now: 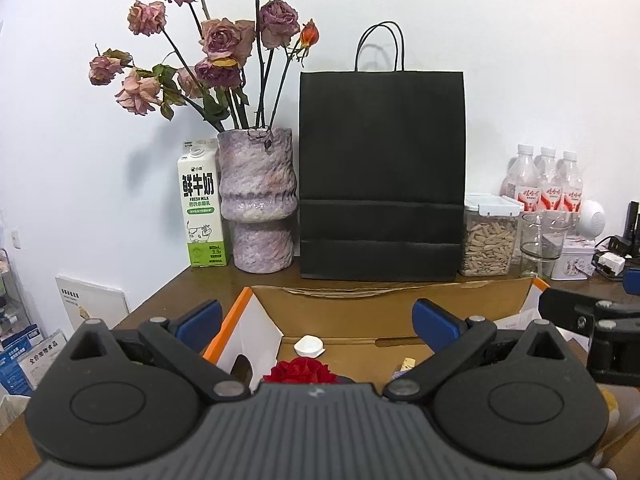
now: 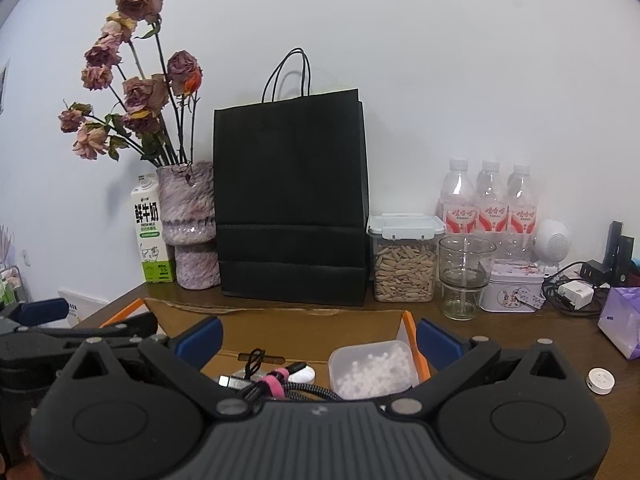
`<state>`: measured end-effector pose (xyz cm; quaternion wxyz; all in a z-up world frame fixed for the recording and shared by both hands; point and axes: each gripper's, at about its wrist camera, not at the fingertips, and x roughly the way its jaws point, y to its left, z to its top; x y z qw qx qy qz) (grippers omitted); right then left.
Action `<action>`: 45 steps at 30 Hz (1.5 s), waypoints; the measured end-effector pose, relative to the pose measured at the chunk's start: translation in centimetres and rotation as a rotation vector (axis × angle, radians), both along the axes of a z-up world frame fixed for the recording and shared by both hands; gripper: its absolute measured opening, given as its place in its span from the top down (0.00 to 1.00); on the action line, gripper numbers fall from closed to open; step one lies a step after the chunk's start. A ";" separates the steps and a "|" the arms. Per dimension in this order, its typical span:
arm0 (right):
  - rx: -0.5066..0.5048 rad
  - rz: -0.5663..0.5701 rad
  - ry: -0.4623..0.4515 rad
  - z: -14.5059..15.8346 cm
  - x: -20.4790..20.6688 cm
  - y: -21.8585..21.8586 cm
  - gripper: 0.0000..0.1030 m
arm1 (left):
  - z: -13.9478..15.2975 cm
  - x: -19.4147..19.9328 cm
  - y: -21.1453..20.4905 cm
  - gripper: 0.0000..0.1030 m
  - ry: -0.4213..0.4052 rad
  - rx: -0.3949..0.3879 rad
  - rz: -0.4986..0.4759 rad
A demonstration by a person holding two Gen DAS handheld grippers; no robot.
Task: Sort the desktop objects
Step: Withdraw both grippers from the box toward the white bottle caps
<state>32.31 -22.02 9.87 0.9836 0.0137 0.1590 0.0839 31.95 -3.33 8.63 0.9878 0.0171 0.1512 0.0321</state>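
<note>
An open cardboard box with orange-edged flaps sits on the brown desk in front of both grippers. In the left wrist view it holds a red fabric flower and a small white cap. In the right wrist view the box holds a coiled black cable with a pink strap and a clear tub of white beads. My left gripper is open and empty above the box. My right gripper is open and empty above the box too. A small white round object lies on the desk at right.
Along the wall stand a milk carton, a purple vase of dried roses, a black paper bag, a jar of seeds, a glass, a tin, three water bottles and chargers. A purple pack lies right.
</note>
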 end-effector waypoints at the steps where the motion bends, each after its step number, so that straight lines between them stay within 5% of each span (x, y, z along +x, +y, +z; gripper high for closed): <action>1: -0.004 -0.001 -0.001 -0.1 -0.3 0.0 0.00 | 0.0 -0.2 0.0 0.00 -0.006 -0.002 -0.004; 20: -0.074 0.010 0.016 -2.8 -6.4 -0.4 0.00 | -1.6 -6.5 1.2 0.00 -0.078 0.003 -0.057; 45: -0.107 0.064 0.217 -6.4 -11.1 -1.6 0.00 | -4.8 -11.6 2.9 0.00 0.083 0.007 -0.213</action>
